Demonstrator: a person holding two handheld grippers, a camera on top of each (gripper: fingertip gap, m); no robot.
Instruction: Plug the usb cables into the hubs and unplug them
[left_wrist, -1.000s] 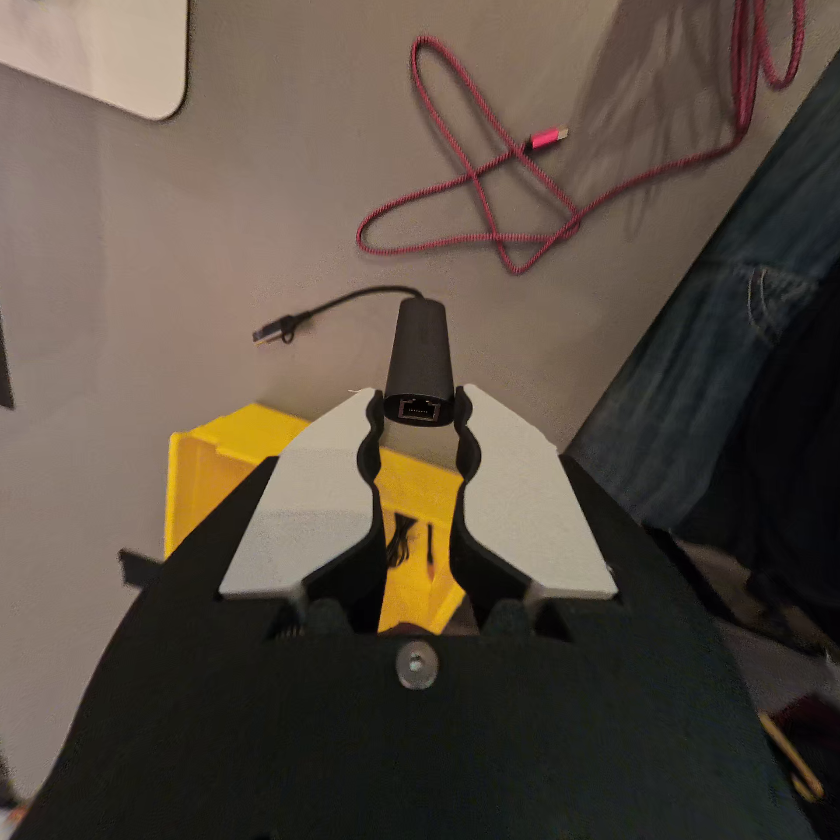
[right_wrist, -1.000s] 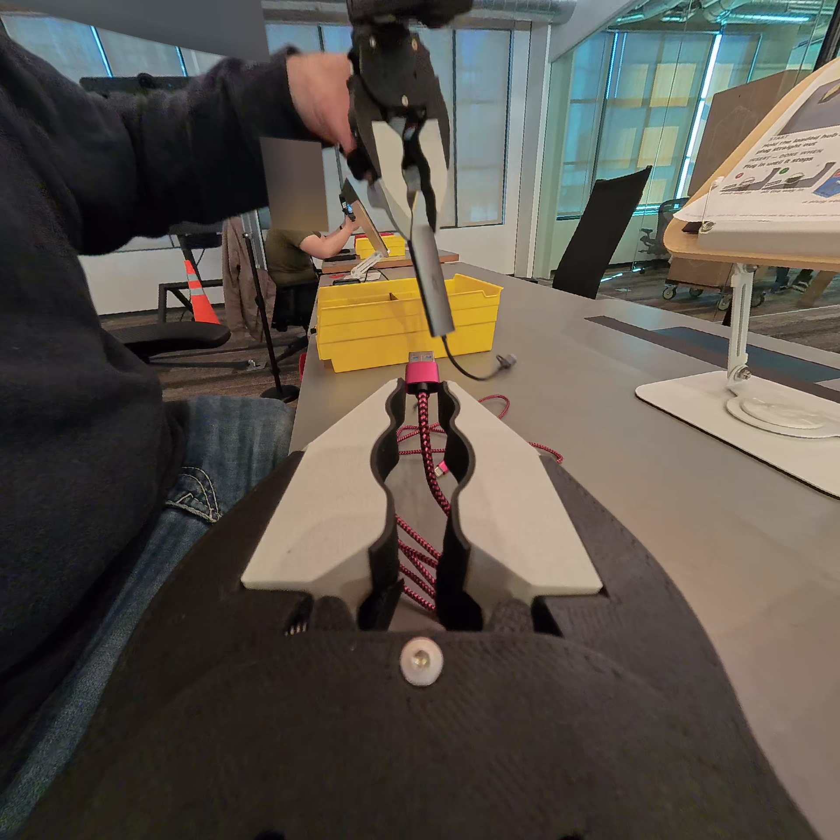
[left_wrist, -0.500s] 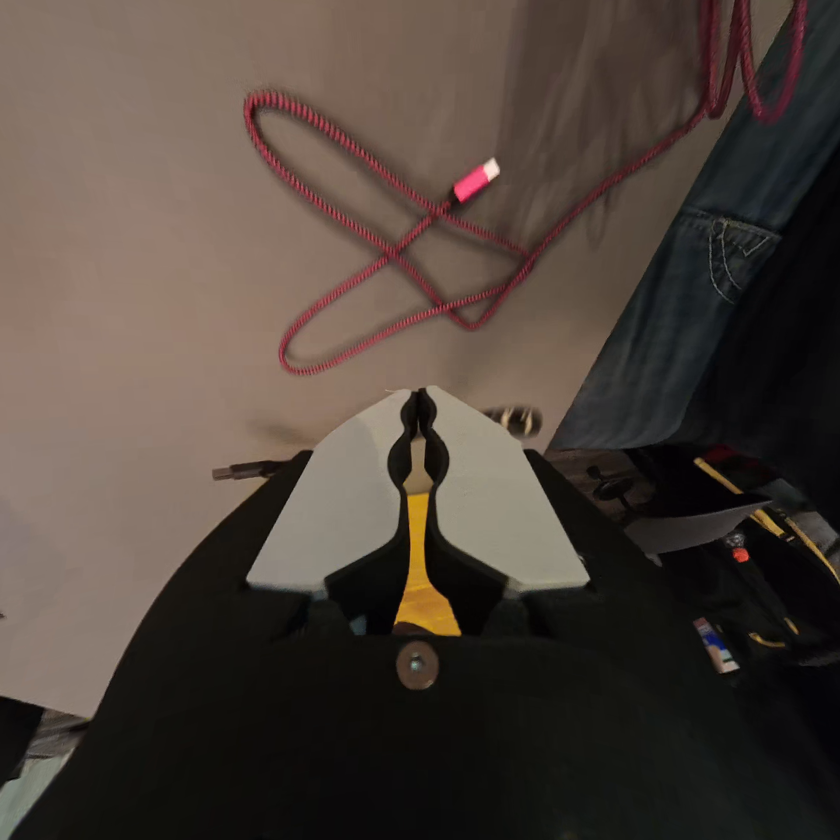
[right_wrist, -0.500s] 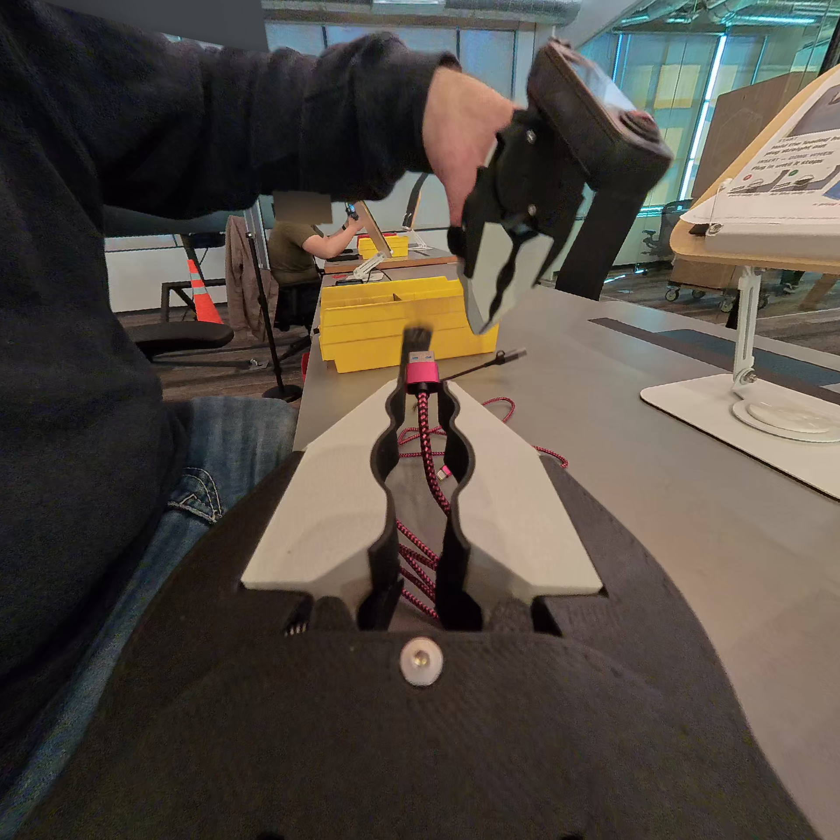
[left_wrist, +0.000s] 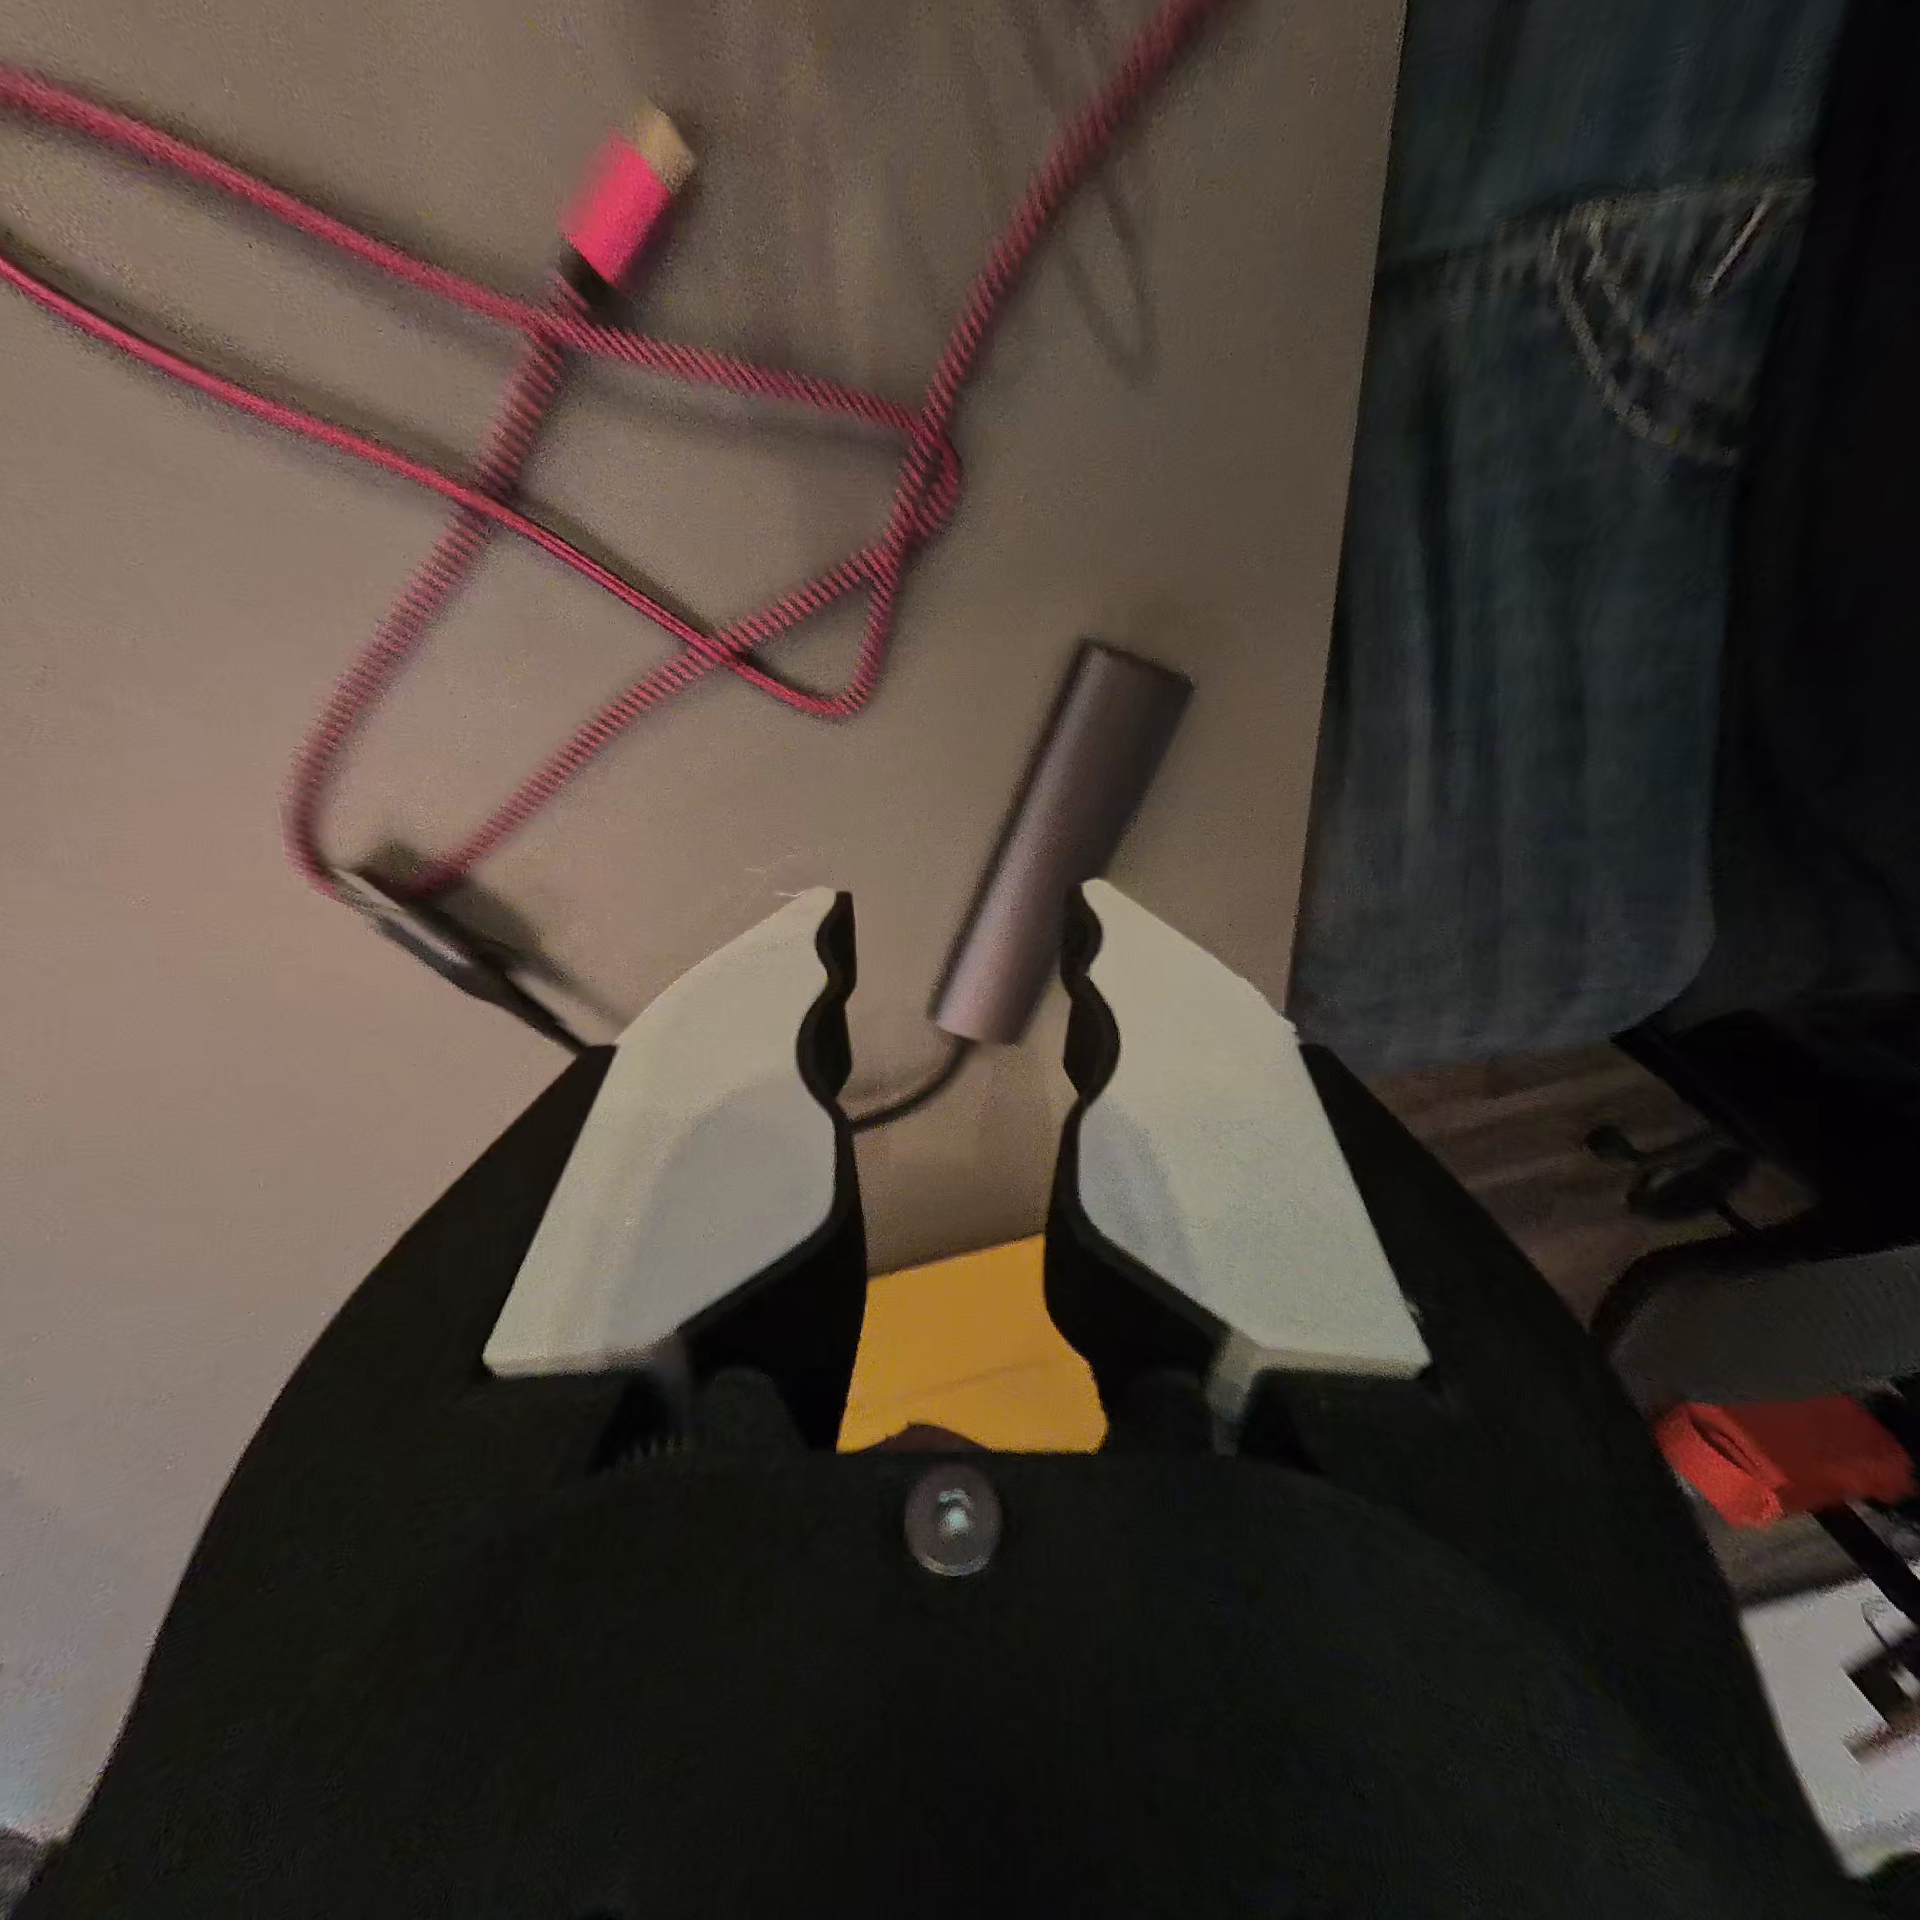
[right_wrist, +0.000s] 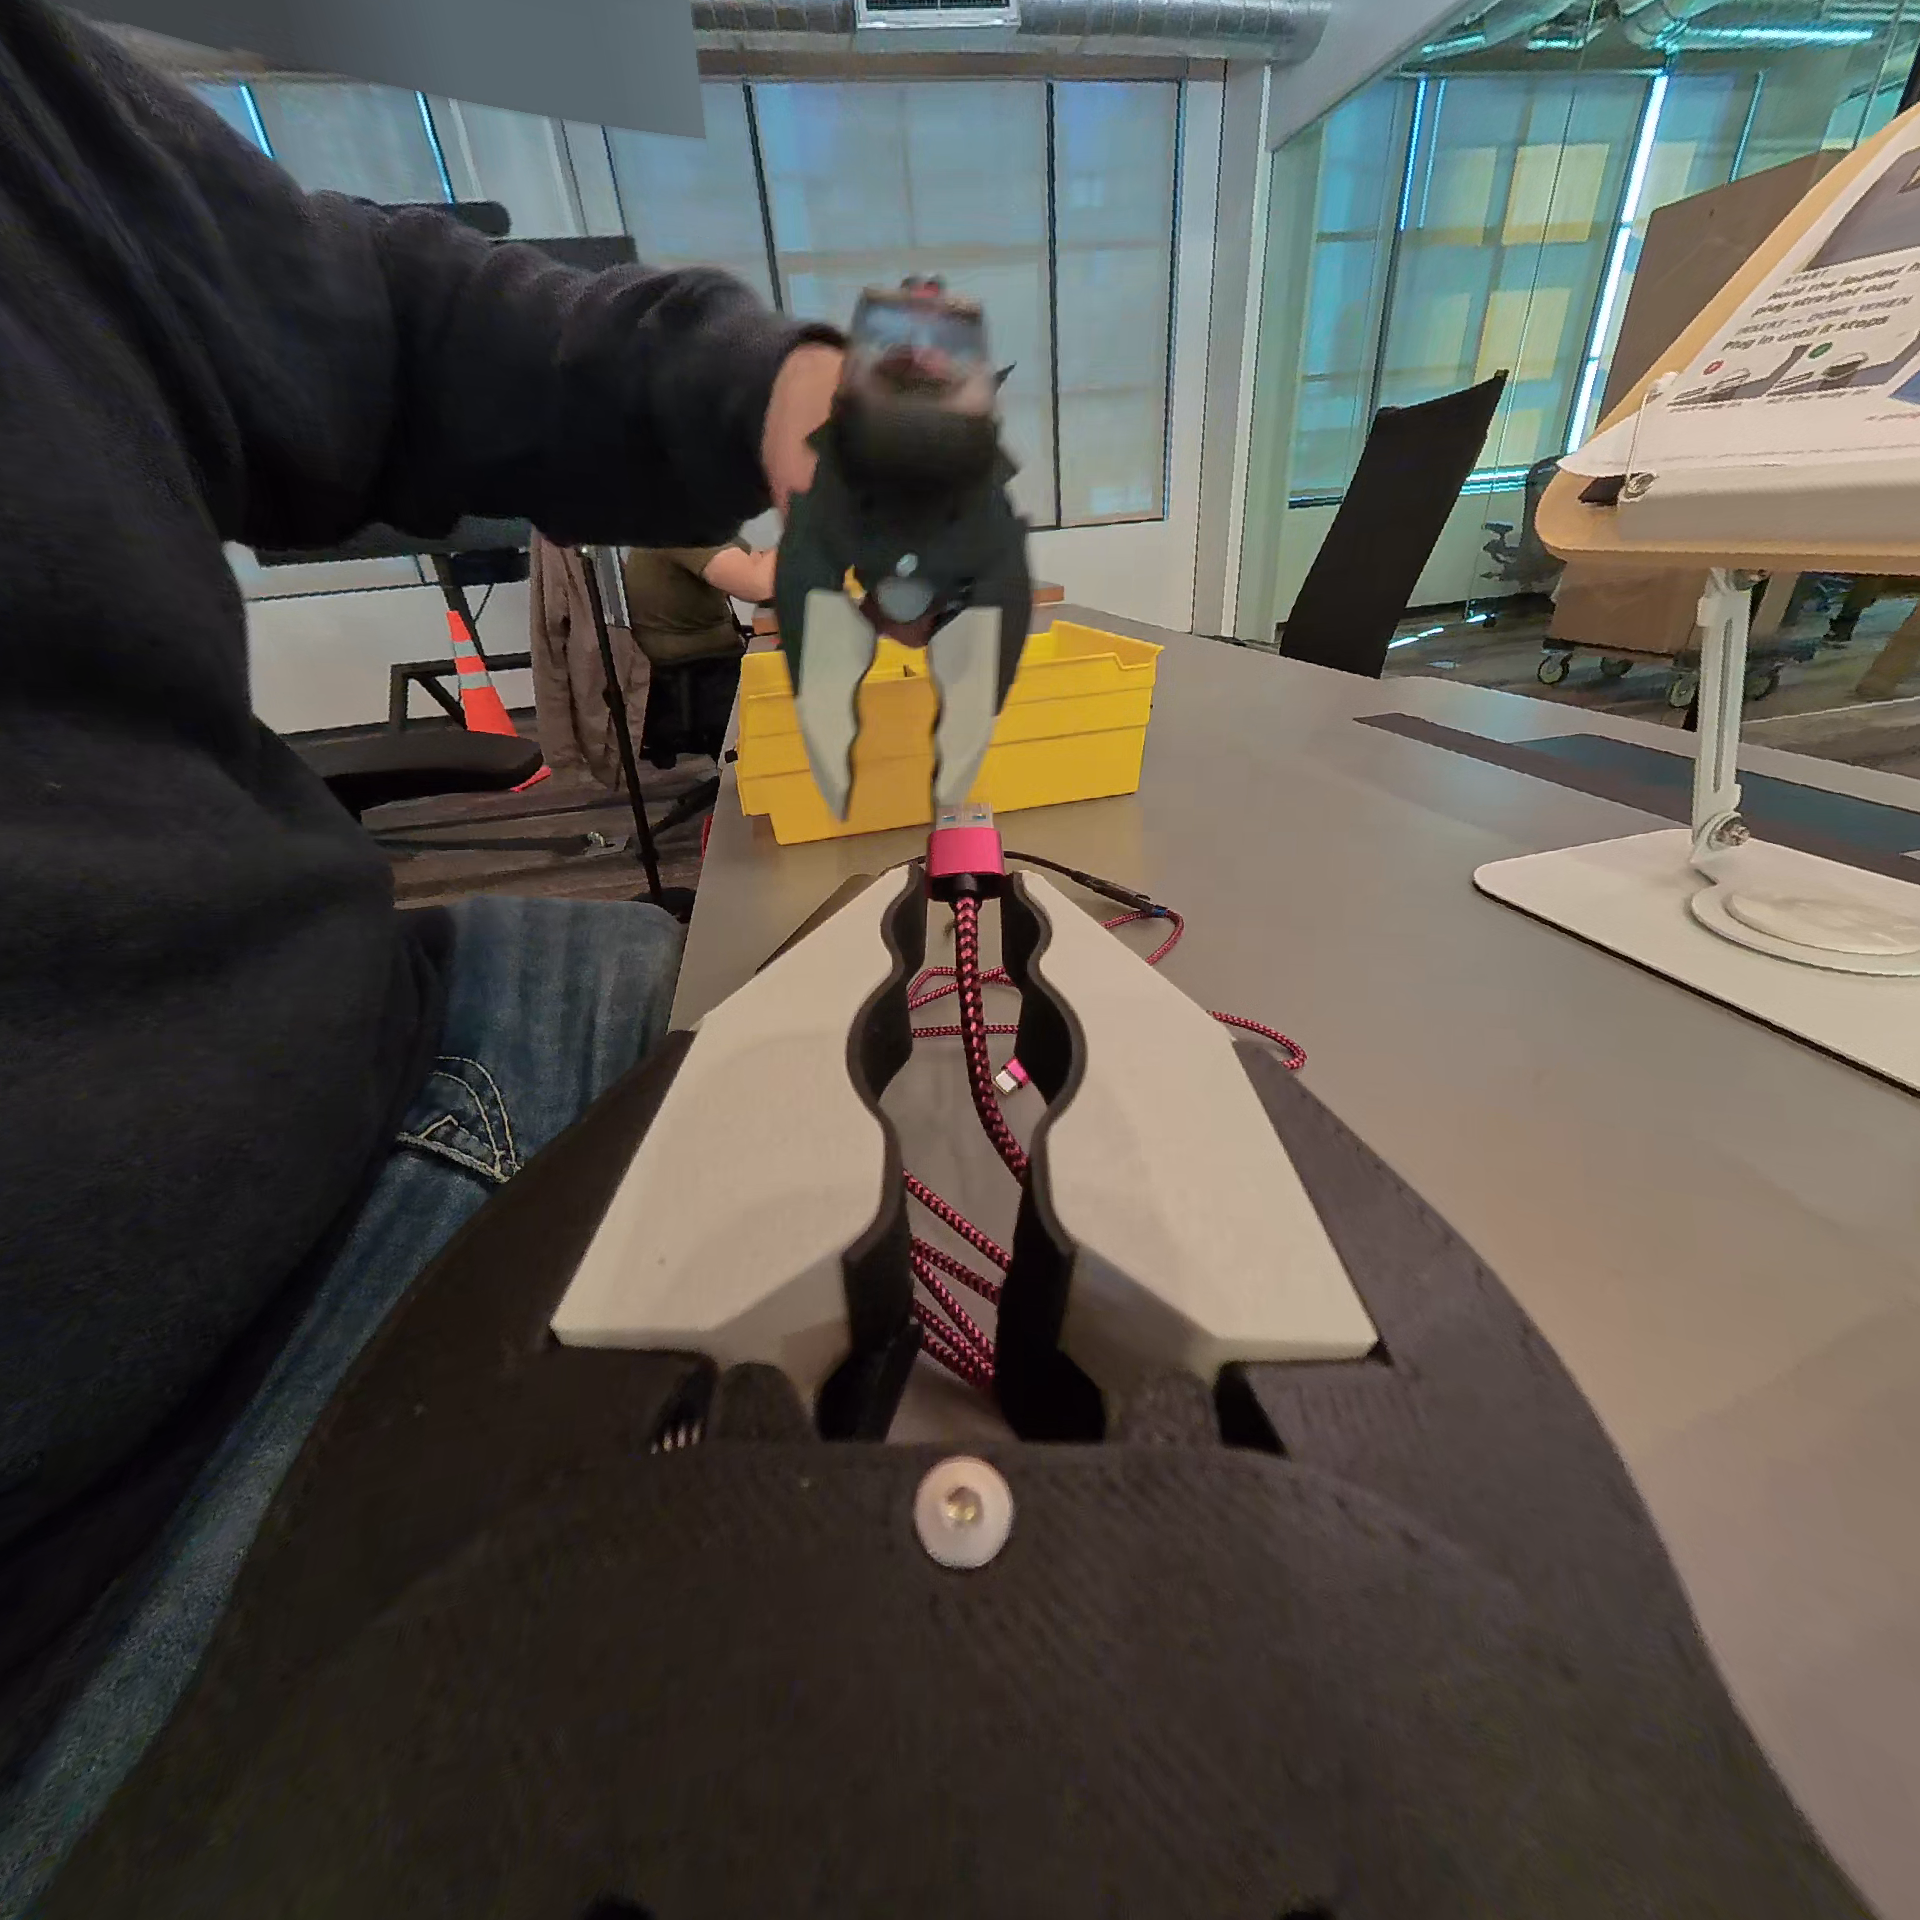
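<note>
My left gripper (left_wrist: 961, 909) is open and empty, pointing down at the table. The grey hub (left_wrist: 1060, 831) lies on the table just beyond its fingertips, near the table's edge, with its black lead and plug (left_wrist: 447, 935) off to the left. My right gripper (right_wrist: 966, 883) is shut on the pink USB plug (right_wrist: 966, 850), which sticks out past the fingertips. The pink braided cable (right_wrist: 977, 1101) runs back between the fingers and lies looped on the table (left_wrist: 644, 436), its other plug (left_wrist: 623, 218) loose. In the right wrist view the left gripper (right_wrist: 899, 805) hovers just beyond the held plug.
A yellow bin (right_wrist: 1070, 727) stands at the table's far end. A white stand base (right_wrist: 1683, 914) holding an instruction board (right_wrist: 1787, 364) is at the right. The person's jeans (left_wrist: 1558, 520) and dark sleeve (right_wrist: 312, 416) border the table's near edge. My hands' fingertips stand some 20 cm from each other. To reach the grey hub (left_wrist: 1060, 831) in a straight line is about 7 cm for my left fingers, about 25 cm for my right.
The left gripper held the hub up a second ago, then showed shut and empty. It now stands open over the hub lying on the table. The right gripper kept its plug.
</note>
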